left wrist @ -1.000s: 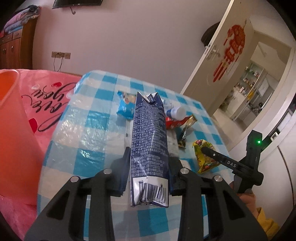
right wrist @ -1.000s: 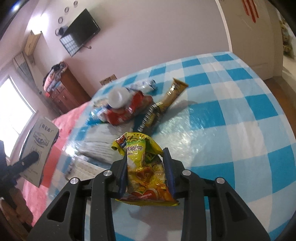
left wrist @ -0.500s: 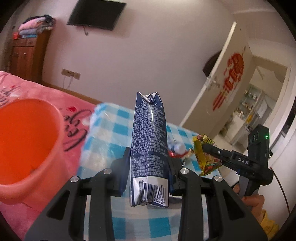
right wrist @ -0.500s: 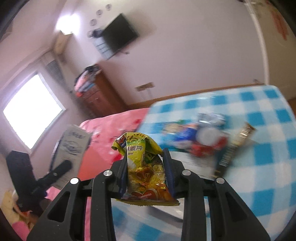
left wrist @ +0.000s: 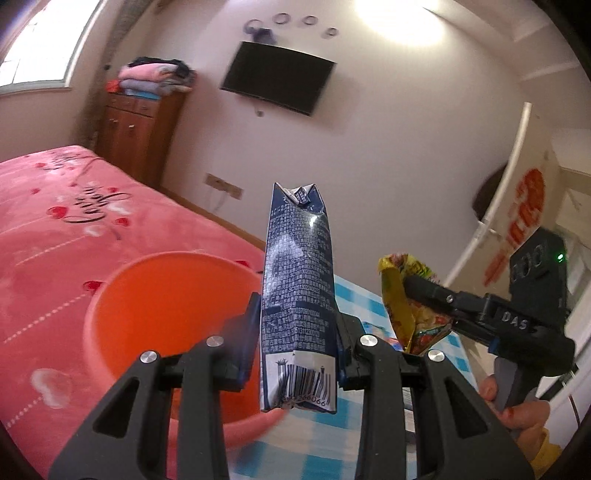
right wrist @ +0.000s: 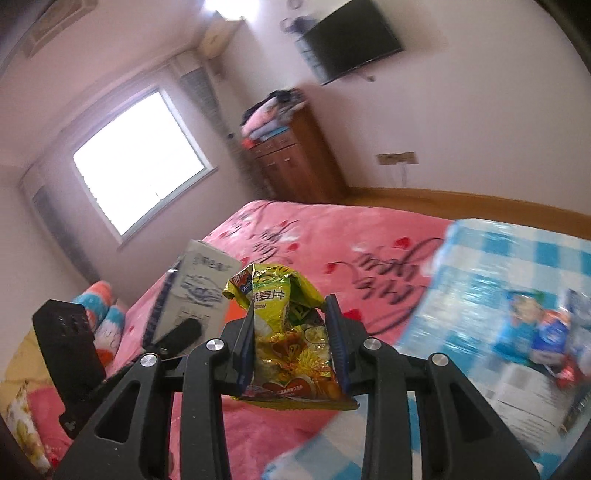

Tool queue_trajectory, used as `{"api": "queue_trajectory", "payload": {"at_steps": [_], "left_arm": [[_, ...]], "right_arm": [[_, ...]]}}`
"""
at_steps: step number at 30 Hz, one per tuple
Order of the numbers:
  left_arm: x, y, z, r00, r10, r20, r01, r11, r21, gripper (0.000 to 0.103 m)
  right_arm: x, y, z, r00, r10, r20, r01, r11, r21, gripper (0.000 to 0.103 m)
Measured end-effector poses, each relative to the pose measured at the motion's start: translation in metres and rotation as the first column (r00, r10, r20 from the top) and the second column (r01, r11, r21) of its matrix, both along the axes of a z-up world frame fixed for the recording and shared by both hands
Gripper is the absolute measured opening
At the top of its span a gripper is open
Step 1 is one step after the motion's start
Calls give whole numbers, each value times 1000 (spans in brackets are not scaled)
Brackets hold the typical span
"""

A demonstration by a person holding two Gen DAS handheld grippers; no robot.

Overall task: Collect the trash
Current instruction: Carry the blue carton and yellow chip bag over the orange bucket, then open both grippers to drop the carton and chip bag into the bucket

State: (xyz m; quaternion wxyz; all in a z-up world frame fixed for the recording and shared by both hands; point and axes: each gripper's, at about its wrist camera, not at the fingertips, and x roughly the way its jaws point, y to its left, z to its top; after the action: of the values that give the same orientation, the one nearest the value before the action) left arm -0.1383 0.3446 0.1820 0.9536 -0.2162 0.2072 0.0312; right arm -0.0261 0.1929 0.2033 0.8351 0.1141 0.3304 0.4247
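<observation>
Left gripper (left wrist: 297,341) clamps a dark blue carton (left wrist: 298,295) upright beside an orange bin (left wrist: 162,317); right gripper (left wrist: 413,291) grips a yellow snack bag (left wrist: 402,295).

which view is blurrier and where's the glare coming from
Right wrist view is blurrier: the checked tablecloth and wrappers smear, while the yellow snack bag in the right gripper stays sharp. Left wrist view is crisper; print on the blue carton reads clearly. Glare: blown-out window in the right view, bright ceiling patch in the left.
</observation>
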Motion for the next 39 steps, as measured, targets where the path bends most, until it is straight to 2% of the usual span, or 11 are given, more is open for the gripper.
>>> {"api": "queue_trajectory", "payload": {"at_steps": [5,8,9,10,12,13,17,19,22,31,39], "left_arm": [[5,21,-14,998,60,-38,-61,998,-20,35],[6,32,-26,993,94,-68,-97,995,-35,35],[8,34,-30,991,110,-80,-113,993,-33,36],[7,34,-32,988,122,-90,-125,992,-27,40],[9,37,-36,983,147,-111,-150,989,-20,66],[8,37,-39,981,158,-116,-161,987,-17,69],[8,35,-44,976,172,-129,-173,985,5,77],[6,31,-43,978,177,-113,-175,984,28,78],[3,23,-40,979,184,-83,-179,981,69,83],[-6,-10,-26,988,149,37,-153,978,139,88],[-14,-33,-20,988,85,132,-99,989,108,89]], "right_arm": [[2,49,-1,998,63,-6,-63,998,-18,35],[8,72,-8,996,90,-26,-91,995,-39,37],[10,77,-11,996,88,-32,-89,995,-44,41],[12,81,-14,995,87,-40,-89,995,-43,52],[12,82,-16,996,83,-35,-84,996,-29,63],[11,78,-18,997,71,-27,-72,997,-31,70],[2,57,-16,1000,17,20,-16,999,-40,80],[-4,43,-16,999,-12,42,13,999,-38,86],[-12,25,-19,996,-60,70,63,997,-47,89],[-38,-23,-38,975,-163,154,178,980,-93,92],[-58,-60,-55,948,-241,208,269,956,-118,92]]}}
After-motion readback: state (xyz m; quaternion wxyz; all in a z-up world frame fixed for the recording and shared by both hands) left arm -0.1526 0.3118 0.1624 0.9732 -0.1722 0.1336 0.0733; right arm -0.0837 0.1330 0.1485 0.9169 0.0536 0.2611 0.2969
